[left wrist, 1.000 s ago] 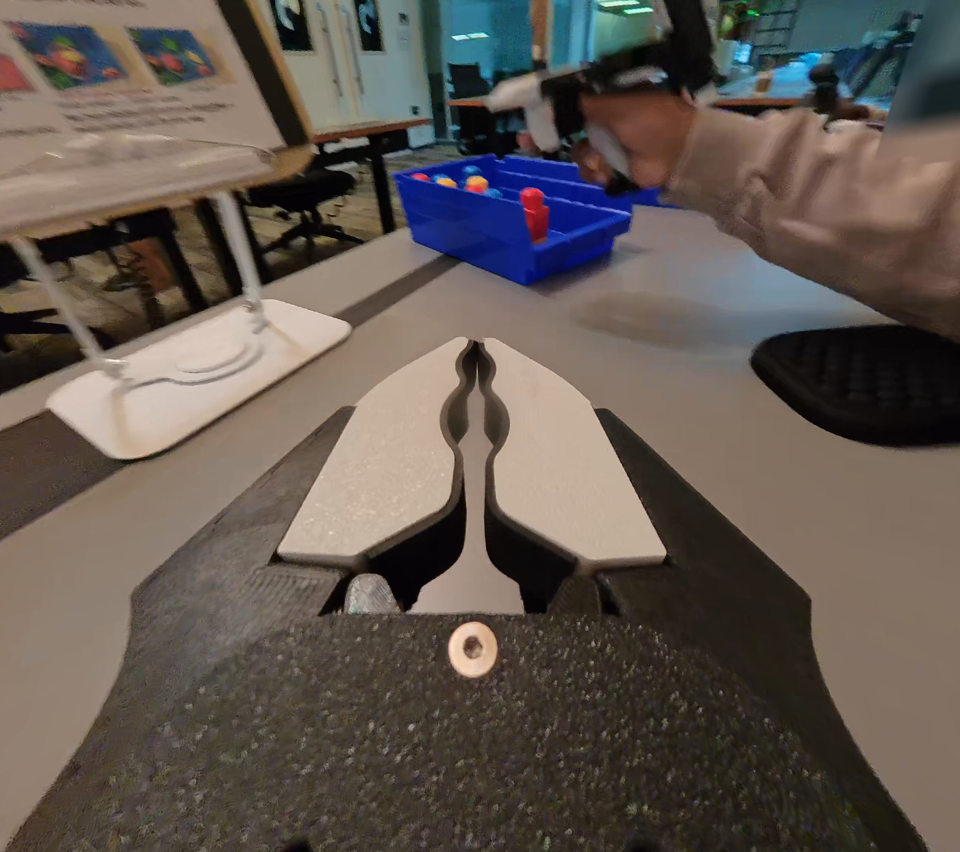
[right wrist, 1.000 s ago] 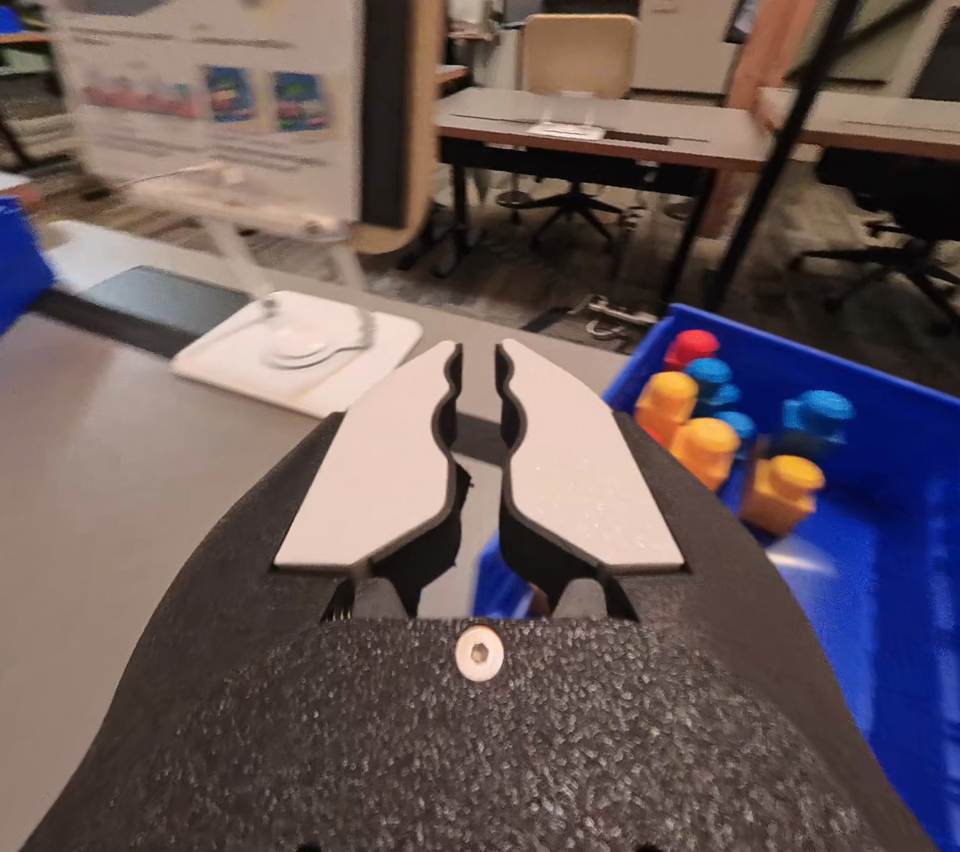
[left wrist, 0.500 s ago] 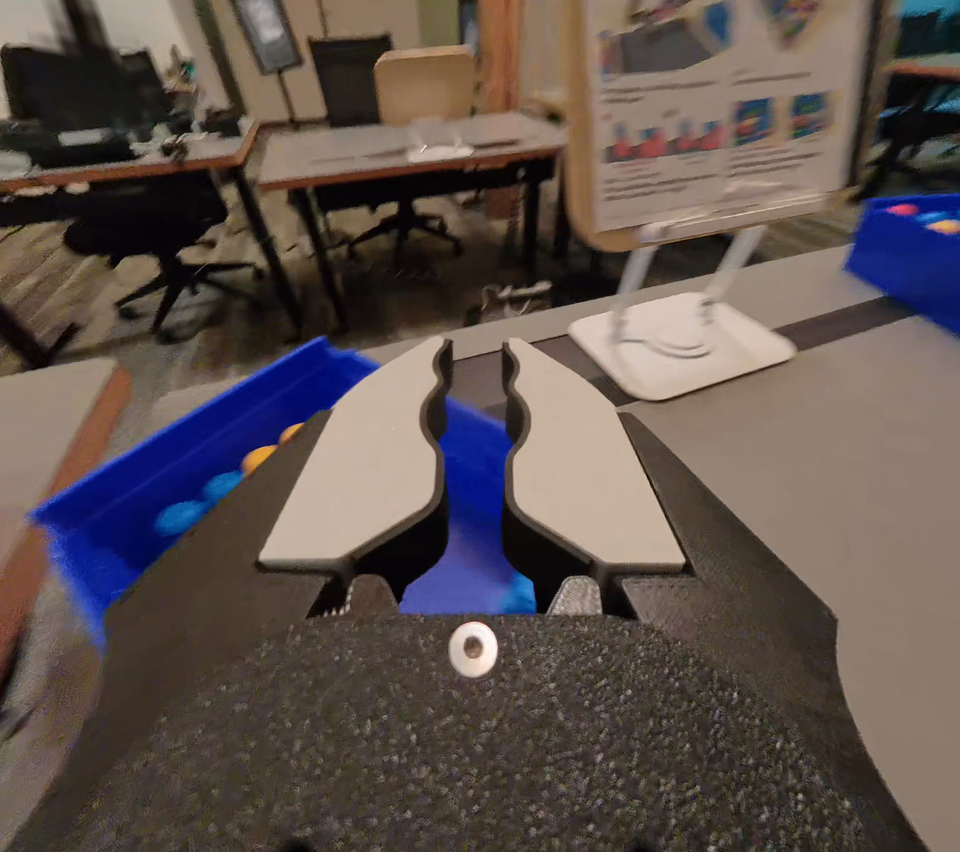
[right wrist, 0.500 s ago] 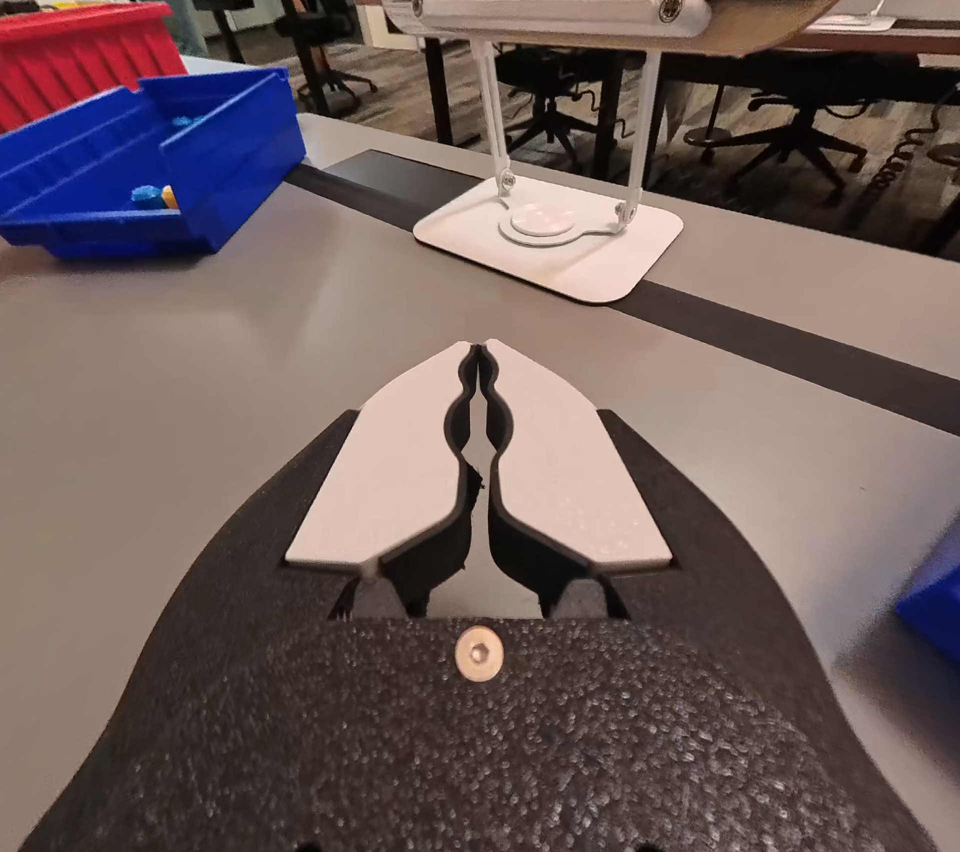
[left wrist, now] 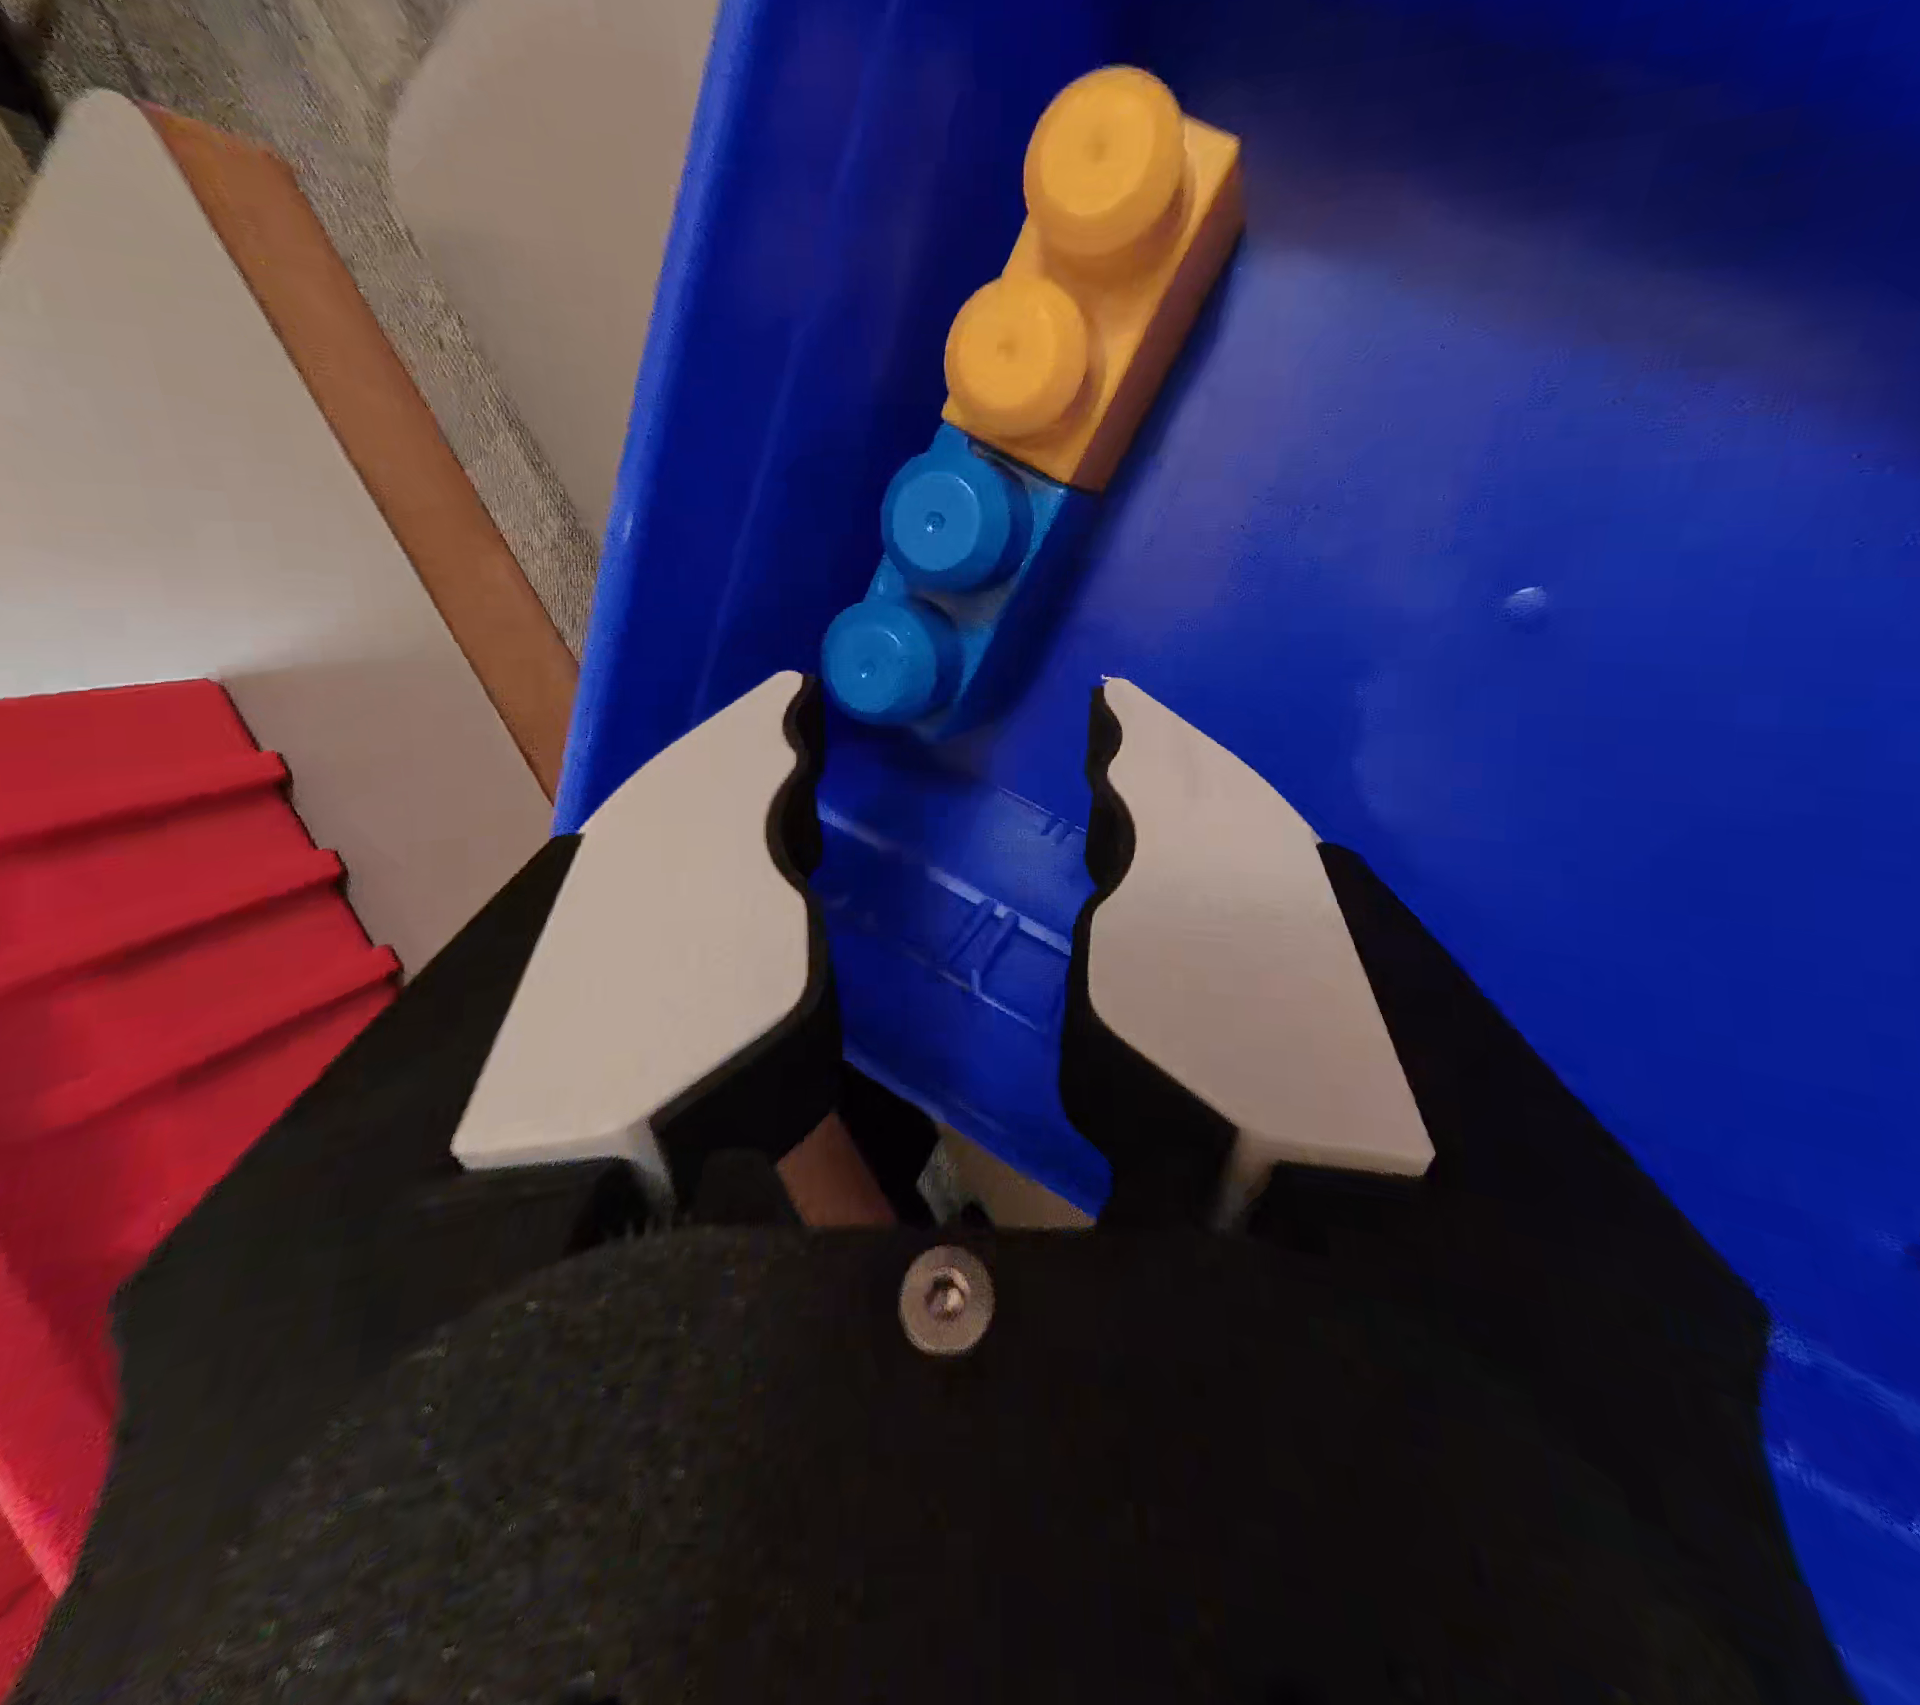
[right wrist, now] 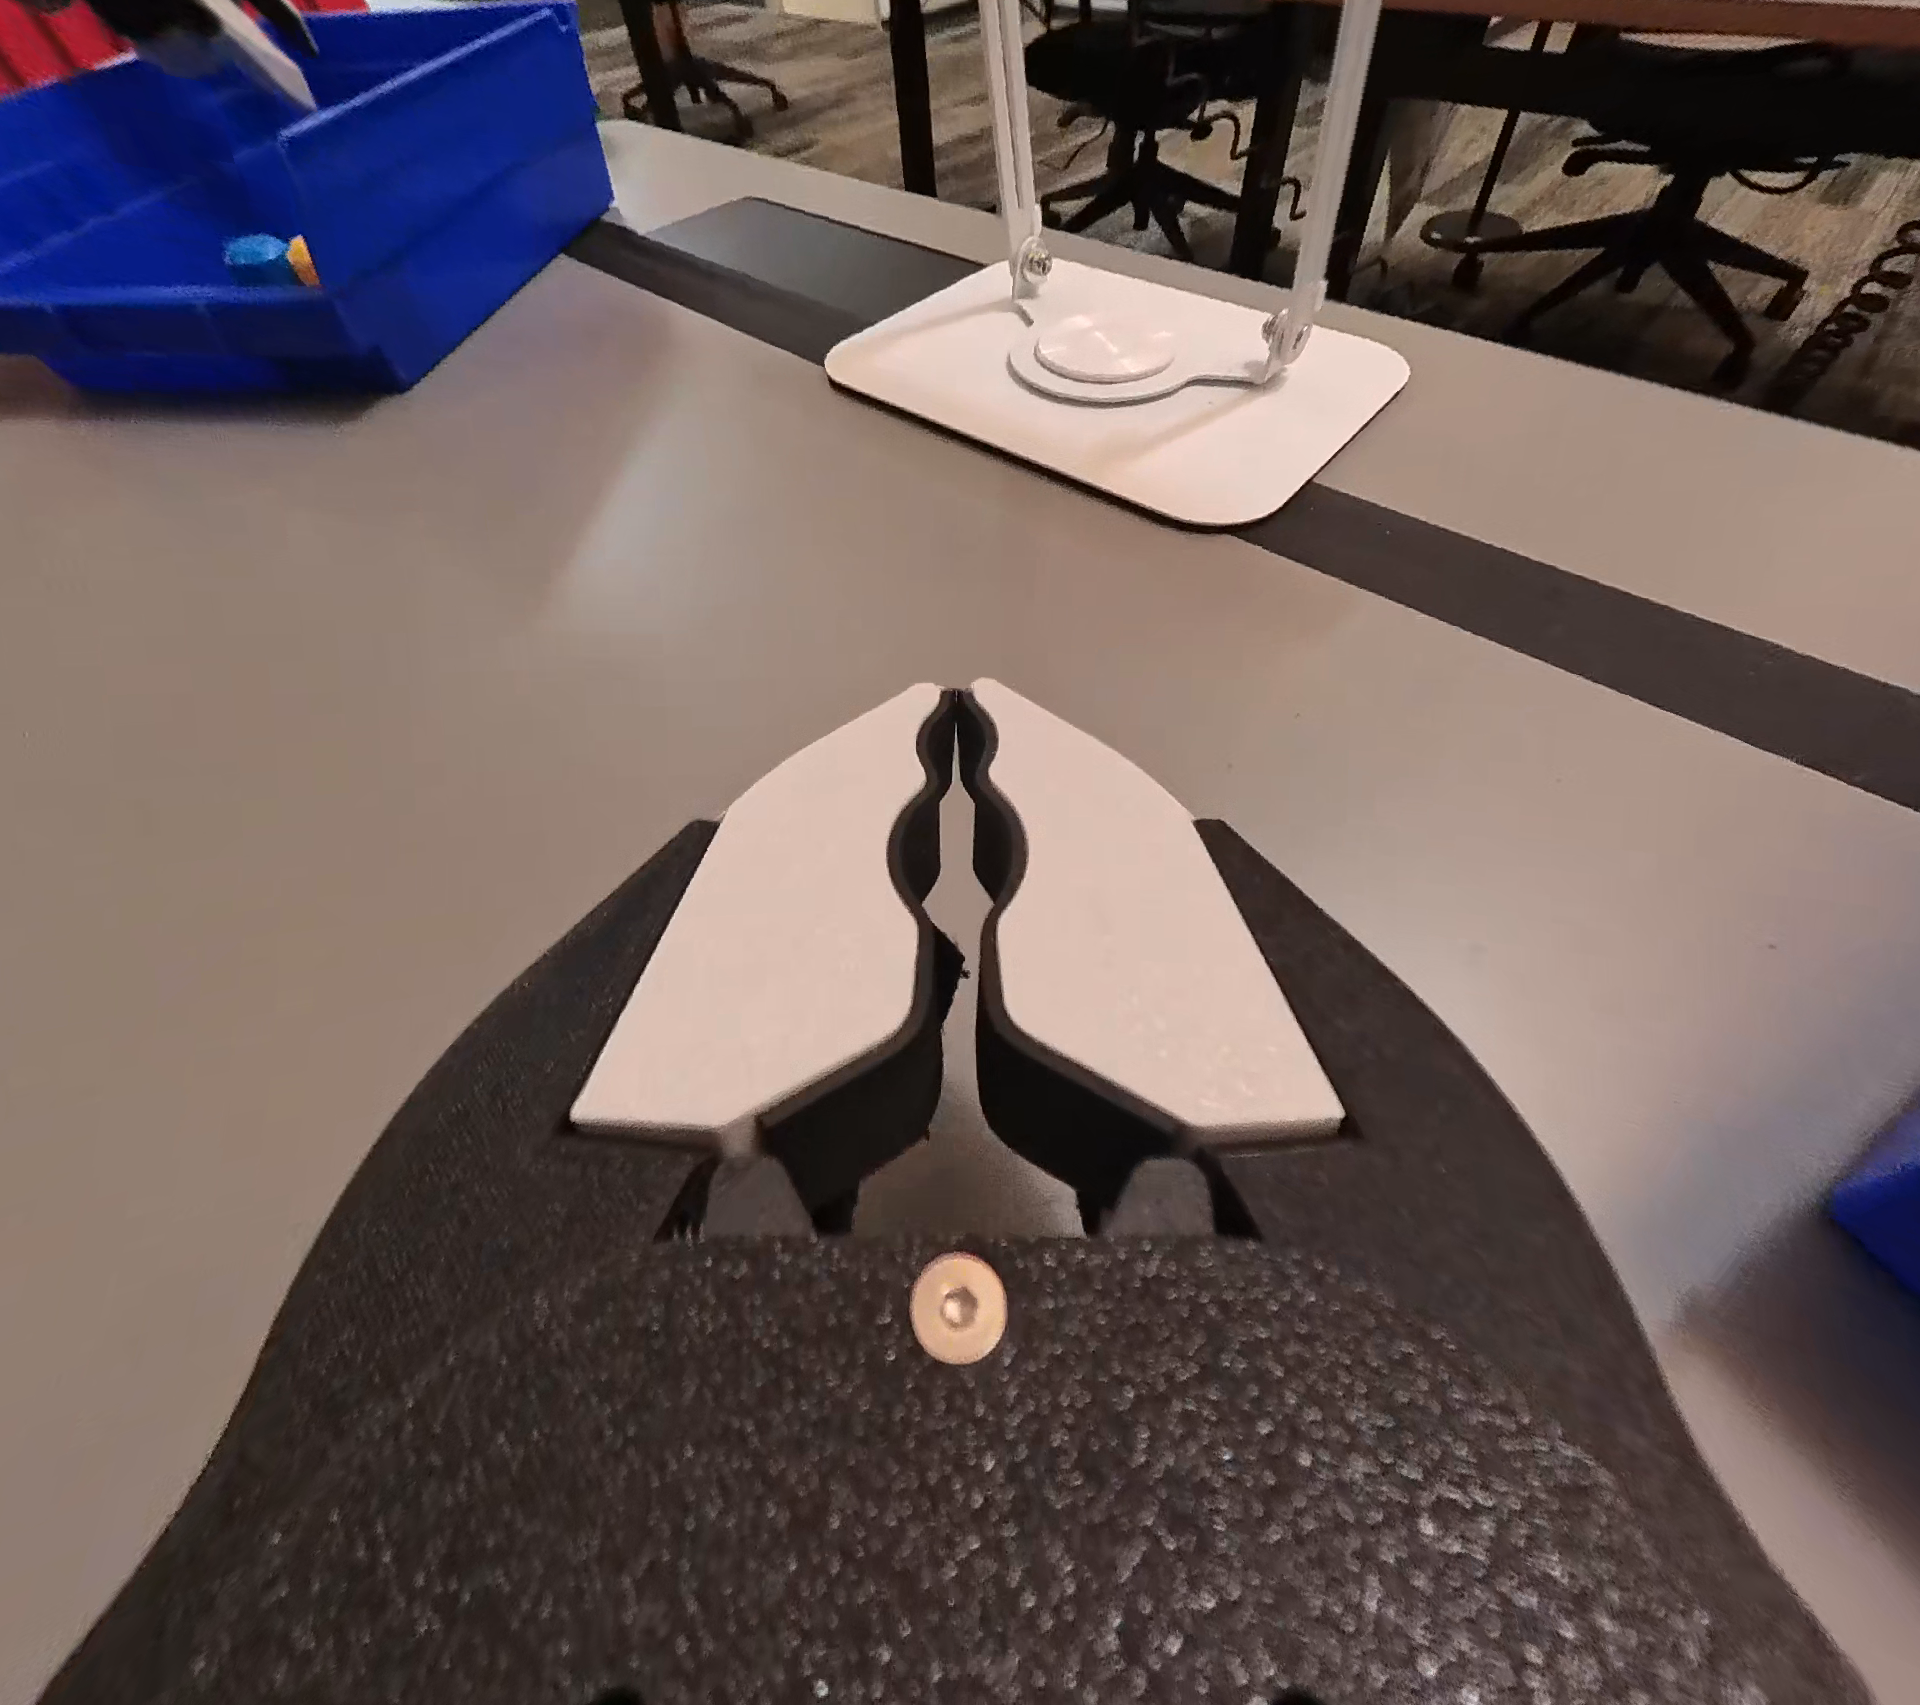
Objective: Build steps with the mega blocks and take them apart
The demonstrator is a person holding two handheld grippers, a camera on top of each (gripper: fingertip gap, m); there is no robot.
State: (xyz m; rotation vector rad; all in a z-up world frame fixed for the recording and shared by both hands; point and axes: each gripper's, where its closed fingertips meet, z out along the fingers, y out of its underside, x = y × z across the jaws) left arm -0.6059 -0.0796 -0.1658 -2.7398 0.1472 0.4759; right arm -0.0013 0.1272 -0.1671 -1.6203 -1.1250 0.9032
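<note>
my left gripper (left wrist: 948, 694) hangs over the blue bin (left wrist: 1455, 512), fingers (left wrist: 675, 907) spread wide, nothing between them. just past the tips sit two 2-stud mega blocks end to end along the bin's left wall: blue block (left wrist: 940, 606) nearest, almost touching my left fingertip, orange block (left wrist: 1101, 273) touching its far end. red bin (left wrist: 156, 928) to the left, outside the blue one.

my right gripper (right wrist: 958, 697) is low over the grey counter (right wrist: 364, 668), fingers (right wrist: 790, 938) pressed together at the tips, empty. ahead: white stand (right wrist: 1122, 398) on a black strip. far left, same blue bin w/ the blocks peeking out, left gripper above it.
</note>
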